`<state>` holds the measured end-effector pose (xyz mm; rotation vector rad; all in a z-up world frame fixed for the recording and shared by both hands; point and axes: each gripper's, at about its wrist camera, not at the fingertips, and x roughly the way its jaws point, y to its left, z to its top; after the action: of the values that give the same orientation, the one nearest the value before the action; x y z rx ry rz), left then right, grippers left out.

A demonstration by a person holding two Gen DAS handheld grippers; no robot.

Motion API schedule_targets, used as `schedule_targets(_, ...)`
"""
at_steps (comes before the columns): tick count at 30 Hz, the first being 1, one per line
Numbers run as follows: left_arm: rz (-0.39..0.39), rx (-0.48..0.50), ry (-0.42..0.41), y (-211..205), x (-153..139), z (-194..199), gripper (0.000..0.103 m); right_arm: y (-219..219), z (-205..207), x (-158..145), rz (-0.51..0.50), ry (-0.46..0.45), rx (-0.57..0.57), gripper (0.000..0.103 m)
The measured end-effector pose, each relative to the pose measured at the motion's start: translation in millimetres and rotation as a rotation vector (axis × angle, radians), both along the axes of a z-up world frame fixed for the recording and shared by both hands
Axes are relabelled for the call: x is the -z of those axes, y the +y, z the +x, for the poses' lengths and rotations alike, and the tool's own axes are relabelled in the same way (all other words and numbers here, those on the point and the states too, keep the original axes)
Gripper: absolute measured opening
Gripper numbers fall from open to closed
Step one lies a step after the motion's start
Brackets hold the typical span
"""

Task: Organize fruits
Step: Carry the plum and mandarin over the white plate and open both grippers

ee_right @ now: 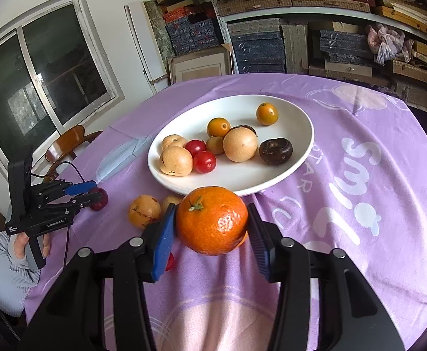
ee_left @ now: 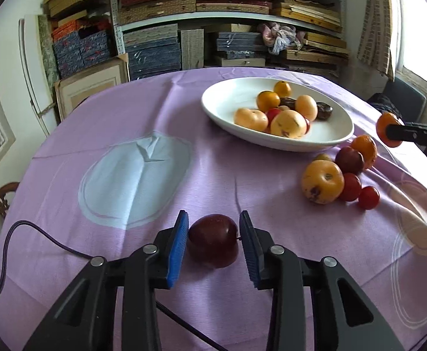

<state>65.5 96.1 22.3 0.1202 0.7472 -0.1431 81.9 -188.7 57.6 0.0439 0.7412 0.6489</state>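
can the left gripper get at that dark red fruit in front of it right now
Probably yes. The left gripper already straddles the dark red fruit on the cloth, jaws open either side, nothing between them.

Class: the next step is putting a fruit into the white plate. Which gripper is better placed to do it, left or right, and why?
Right. The right gripper already holds the mandarin lifted near the white plate rim. The left gripper only brackets the dark red fruit on the tablecloth, farther away.
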Motion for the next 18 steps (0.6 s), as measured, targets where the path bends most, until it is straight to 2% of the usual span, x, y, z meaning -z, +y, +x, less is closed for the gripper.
schedule_targets(3, 0.012, 0.036, -0.008, -12.6, 0.3, -6.8, 0.036, -0.4, -0.1, 0.3, 0.000, 0.000, 0.000, 0.047)
schedule_targets(6, 0.064, 0.042, -0.002, -25.0, 5.7, -4.1, 0.037, -0.8, -0.3, 1.4, 0.000, 0.005, -0.001, 0.047)
schedule_targets(12, 0.036, 0.039, 0.031, -20.7, 10.3, 1.0, 0.039, -1.2, -1.5, 1.1, 0.003, 0.003, -0.002, 0.047)
schedule_targets(14, 0.022, 0.062, 0.113, -22.5, 19.9, 11.5, 0.039, 0.1, -0.7, 1.6, 0.002, 0.006, -0.004, 0.047)
schedule_targets(18, 0.034, 0.056, 0.098, -23.7, 16.2, 8.4, 0.039, 1.4, -1.9, 0.8, 0.004, 0.006, -0.010, 0.047)
